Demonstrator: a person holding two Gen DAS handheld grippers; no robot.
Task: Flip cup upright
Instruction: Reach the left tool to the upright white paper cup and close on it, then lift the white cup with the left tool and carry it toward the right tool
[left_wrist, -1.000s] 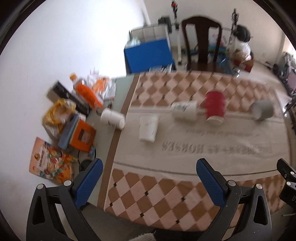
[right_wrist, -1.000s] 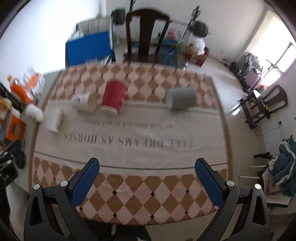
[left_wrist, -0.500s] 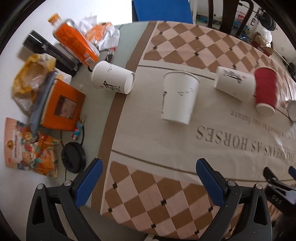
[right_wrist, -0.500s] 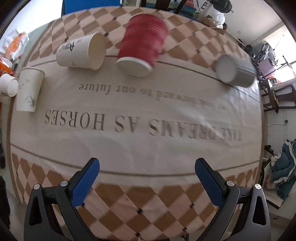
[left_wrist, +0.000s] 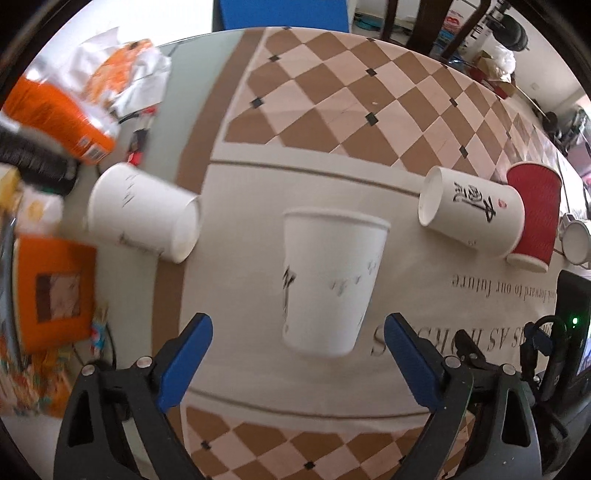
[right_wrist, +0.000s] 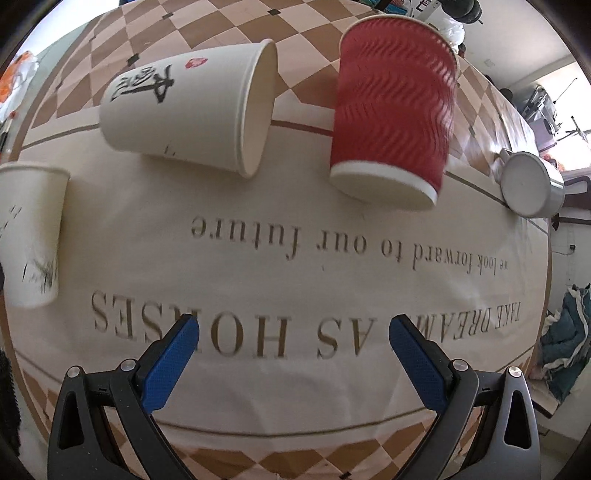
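Several paper cups lie on their sides on the lettered tablecloth. In the left wrist view a white cup (left_wrist: 328, 280) lies with its base towards me, just ahead of my open, empty left gripper (left_wrist: 297, 328). Another white cup (left_wrist: 142, 214) lies to its left, a calligraphy cup (left_wrist: 471, 210) and a red ribbed cup (left_wrist: 533, 214) to its right. In the right wrist view my open, empty right gripper (right_wrist: 293, 330) hovers over the cloth, short of the red cup (right_wrist: 393, 110) and the calligraphy cup (right_wrist: 188, 107). The first white cup (right_wrist: 31, 232) shows at the left edge.
A grey cup (right_wrist: 530, 182) lies on its side at the right. Orange packets (left_wrist: 55, 110), a framed orange box (left_wrist: 55, 291) and snack bags crowd the table's left side. A chair (left_wrist: 417, 22) and a blue box (left_wrist: 280, 13) stand beyond the far edge.
Both grippers have moved forward and down towards the table. The white cup now sits just ahead of the left fingers, and the red cup is much nearer to the right gripper.
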